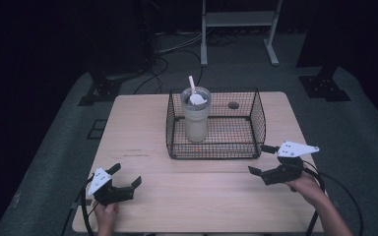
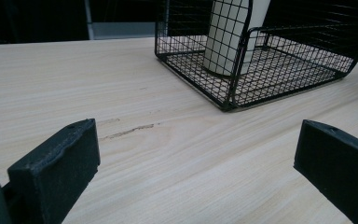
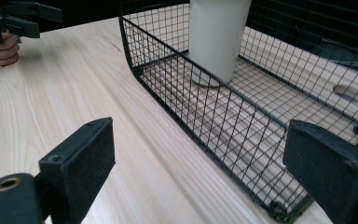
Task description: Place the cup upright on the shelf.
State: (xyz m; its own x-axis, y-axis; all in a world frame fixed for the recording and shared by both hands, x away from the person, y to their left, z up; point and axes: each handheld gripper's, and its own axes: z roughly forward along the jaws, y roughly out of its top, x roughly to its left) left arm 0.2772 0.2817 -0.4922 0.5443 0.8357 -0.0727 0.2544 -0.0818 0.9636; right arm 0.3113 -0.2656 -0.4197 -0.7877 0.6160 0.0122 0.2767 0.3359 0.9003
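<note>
Gaping wide, left gripper, right gripper (both empty), near wire basket

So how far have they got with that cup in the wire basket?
Nothing looks done yet. The tumbler with its straw stands upright inside the wire basket, untouched. Both the left gripper and the right gripper are open and hold nothing, over the table on the basket's near side. Reaching in and handling the tumbler is all left.
</note>
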